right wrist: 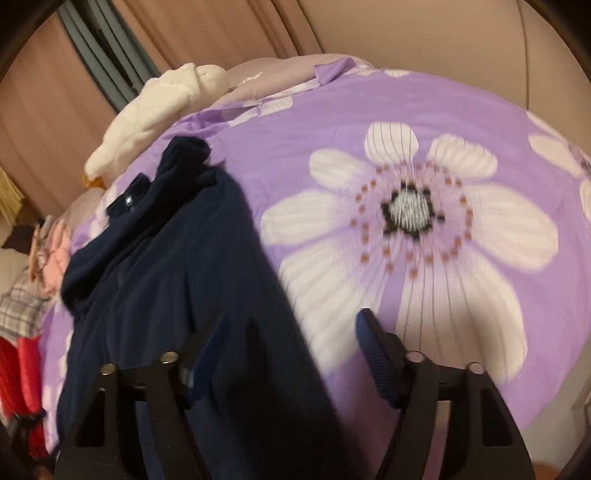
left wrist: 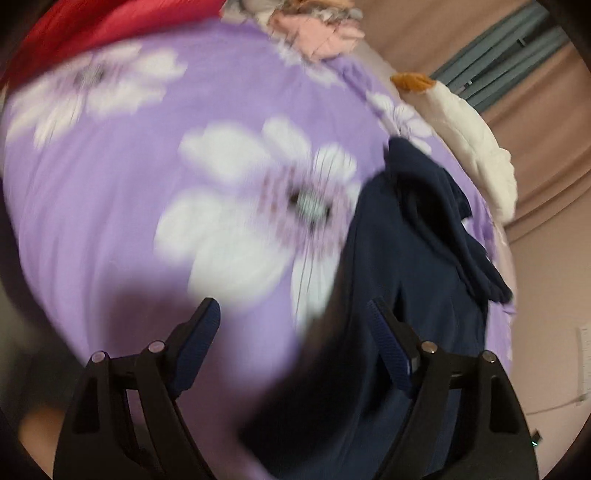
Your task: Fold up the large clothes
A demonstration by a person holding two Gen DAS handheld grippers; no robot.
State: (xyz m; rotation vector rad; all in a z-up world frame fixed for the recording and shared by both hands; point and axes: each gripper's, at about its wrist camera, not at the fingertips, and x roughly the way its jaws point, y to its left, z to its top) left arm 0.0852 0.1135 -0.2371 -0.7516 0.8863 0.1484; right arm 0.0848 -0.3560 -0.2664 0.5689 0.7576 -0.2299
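A dark navy garment (left wrist: 417, 280) lies on the purple flowered bedsheet (left wrist: 118, 206), crumpled at its far end. In the left wrist view it lies to the right, under and beyond the right finger. My left gripper (left wrist: 295, 314) is open and empty above the sheet at the garment's left edge. In the right wrist view the garment (right wrist: 166, 266) lies to the left, running under the left finger. My right gripper (right wrist: 291, 328) is open and empty above the garment's right edge. Both views are motion-blurred.
A white quilted cloth (left wrist: 472, 147) lies at the bed's far edge; it also shows in the right wrist view (right wrist: 147, 107). A pink cloth (left wrist: 321, 33) and a red item (left wrist: 74, 33) lie at the far end. Beige curtains (right wrist: 229, 29) hang beyond.
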